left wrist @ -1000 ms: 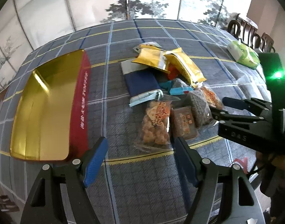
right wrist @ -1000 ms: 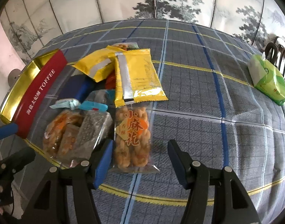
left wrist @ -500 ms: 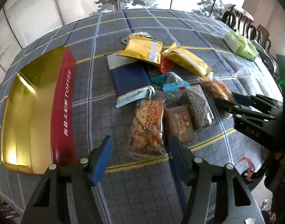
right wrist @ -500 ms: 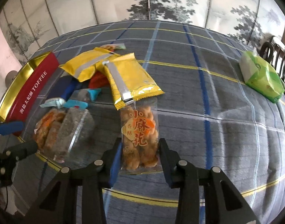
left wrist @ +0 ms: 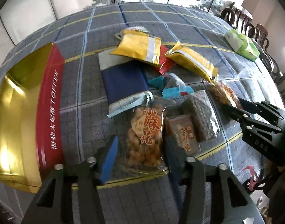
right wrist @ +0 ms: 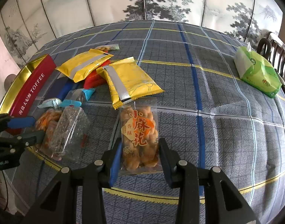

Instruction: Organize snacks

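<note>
Right wrist view: the right claw (right wrist: 138,160) has its blue-padded fingers pressed against both sides of a clear packet of fried dough twists (right wrist: 139,133), apparently grasping it on the checked-cloth worktop (right wrist: 217,102). The left claw (left wrist: 138,155) is released, straddling a second twist packet (left wrist: 145,140). The gold-and-red toffee tin (left wrist: 21,112) holds nothing, so sorting seems barely begun. Yellow foil packets (right wrist: 127,80) overlap the pile; a green tissue pack (right wrist: 258,72) sits well apart.

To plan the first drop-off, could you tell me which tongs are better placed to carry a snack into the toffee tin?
Left, probably: the left tongs straddle a clear bag of fried twists right beside the gold-and-red toffee tin; the right tongs flank another twist bag farther from it.
</note>
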`<state>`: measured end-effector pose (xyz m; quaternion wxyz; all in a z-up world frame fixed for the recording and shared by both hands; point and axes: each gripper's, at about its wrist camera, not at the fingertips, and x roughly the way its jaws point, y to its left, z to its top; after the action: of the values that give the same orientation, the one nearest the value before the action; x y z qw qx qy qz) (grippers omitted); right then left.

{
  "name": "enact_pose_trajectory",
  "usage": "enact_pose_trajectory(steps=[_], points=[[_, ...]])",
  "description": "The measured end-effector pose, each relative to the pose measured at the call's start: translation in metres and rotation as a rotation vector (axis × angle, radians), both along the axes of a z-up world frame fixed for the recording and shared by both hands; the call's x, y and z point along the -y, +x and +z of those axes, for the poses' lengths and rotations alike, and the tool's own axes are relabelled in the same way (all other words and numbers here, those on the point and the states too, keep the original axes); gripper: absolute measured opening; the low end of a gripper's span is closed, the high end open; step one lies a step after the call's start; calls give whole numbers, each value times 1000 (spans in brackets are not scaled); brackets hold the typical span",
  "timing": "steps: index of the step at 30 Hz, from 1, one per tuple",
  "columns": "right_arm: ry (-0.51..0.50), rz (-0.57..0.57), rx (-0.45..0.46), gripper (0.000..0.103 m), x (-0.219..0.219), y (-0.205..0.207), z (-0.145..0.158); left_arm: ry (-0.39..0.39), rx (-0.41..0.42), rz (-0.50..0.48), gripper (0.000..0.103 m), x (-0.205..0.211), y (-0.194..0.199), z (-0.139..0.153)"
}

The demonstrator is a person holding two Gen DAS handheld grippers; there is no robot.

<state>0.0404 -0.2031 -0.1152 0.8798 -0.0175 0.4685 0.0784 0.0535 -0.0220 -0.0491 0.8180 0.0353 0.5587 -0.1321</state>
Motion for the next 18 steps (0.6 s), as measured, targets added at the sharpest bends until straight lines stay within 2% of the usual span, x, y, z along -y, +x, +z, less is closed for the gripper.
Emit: enact_pose_trajectory(steps=[15, 18], points=[[-10, -7, -12, 38, 1, -7, 1, 15, 6, 1, 36, 1, -3, -3], [-12, -12, -13, 38, 2, -9, 1, -3, 3, 8, 36, -4, -9, 1]])
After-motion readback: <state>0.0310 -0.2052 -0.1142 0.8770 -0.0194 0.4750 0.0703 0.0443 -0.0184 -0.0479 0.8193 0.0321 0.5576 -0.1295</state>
